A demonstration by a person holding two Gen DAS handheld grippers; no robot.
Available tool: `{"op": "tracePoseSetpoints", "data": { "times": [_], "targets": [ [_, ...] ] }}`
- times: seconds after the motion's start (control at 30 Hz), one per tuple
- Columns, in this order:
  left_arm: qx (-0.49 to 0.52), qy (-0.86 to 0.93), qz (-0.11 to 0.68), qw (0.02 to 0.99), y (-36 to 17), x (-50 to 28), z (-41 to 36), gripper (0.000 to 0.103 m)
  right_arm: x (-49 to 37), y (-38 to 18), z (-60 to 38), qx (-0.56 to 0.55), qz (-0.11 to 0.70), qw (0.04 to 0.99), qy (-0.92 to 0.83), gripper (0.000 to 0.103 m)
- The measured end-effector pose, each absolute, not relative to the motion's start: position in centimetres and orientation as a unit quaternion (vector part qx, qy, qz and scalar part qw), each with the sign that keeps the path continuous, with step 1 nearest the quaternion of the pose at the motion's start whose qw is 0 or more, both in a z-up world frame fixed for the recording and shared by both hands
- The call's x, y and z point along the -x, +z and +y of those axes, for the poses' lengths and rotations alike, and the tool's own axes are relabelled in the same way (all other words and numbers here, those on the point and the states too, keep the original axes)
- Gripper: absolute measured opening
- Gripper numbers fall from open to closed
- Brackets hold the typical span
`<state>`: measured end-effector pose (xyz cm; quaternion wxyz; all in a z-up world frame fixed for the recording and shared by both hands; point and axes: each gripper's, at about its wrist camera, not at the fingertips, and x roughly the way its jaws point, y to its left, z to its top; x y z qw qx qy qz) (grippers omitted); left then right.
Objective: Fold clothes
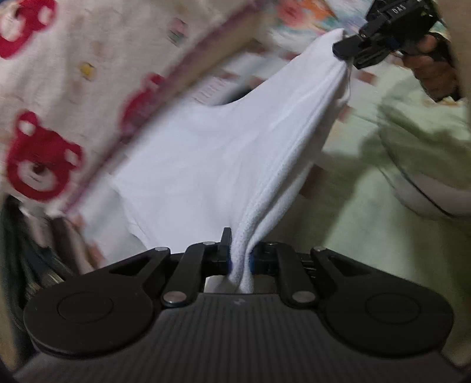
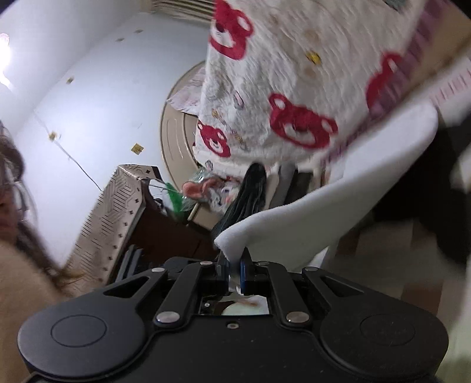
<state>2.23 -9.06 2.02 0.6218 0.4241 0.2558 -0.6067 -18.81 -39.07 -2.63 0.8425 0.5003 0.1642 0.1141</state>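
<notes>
The white garment [image 1: 206, 165] is hanging in the air between the two tools; the left tool [image 1: 239, 259] is clenching a bunched edge of it between its fingers, and the right tool [image 1: 343, 51] — seen at the upper right of the left wrist view — is pinching the far corner, so the cloth is stretching as a slack band from one to the other. In the right wrist view the right tool [image 2: 234, 272] is gripping the same white garment [image 2: 338, 188] at a corner, with the fabric curving away up to the right.

Judging from this, the folding is at an early stage; the piece is lifted and spread, not laid flat, and no crease or fold is showing in it yet. It seems that setting it down, smoothing it and making the folds are all left to do. What it will be laid on is blurred; a pale green surface [image 1: 368, 221] is lying below it, and a bear-print blanket [image 1: 59, 97] with red bears is lying close behind it.

As for writing — the letters "DAS" are showing on the right tool's body [image 1: 400, 11] in the left wrist view; no label on the garment is readable.
</notes>
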Motion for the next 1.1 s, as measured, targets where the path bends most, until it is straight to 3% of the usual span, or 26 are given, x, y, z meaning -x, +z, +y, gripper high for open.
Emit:
{"op": "tracePoseSetpoints", "data": {
  "times": [0.13, 0.27, 0.33, 0.47, 0.63, 0.77, 1.1],
  "targets": [
    [-0.434, -0.585, 0.265, 0.632, 0.3, -4.1, -11.9, 0.009, 21.4, -3.4, -37.9, -0.548, 0.18, 0.809, 0.112, 0.01],
    [-0.444, -0.563, 0.27, 0.643, -1.3, -5.9, -14.8, 0.011, 18.3, -4.7, -40.4, -0.534, 0.19, 0.821, 0.07, 0.01],
    [-0.477, -0.537, 0.204, 0.665, -1.0, -6.5, -17.1, 0.012, 16.5, -4.8, -42.1, -0.509, 0.176, 0.842, 0.036, 0.01],
    [-0.507, -0.516, 0.186, 0.665, -1.1, -9.9, -23.9, 0.012, 12.4, -6.4, -46.9, -0.472, 0.133, 0.871, -0.019, 0.01],
    [-0.524, -0.487, 0.273, 0.644, -4.2, -15.4, -31.8, 0.011, 7.2, -8.9, -50.0, -0.452, 0.138, 0.878, -0.072, 0.009],
    [-0.54, -0.478, 0.251, 0.646, -6.2, -15.5, -32.9, 0.011, 5.4, -8.9, -49.3, -0.363, 0.163, 0.911, -0.104, 0.01],
    [-0.524, -0.455, 0.253, 0.674, -10.0, -17.7, -34.3, 0.011, 3.0, -11.9, -53.5, -0.438, 0.189, 0.872, -0.109, 0.009]
  ]
}}
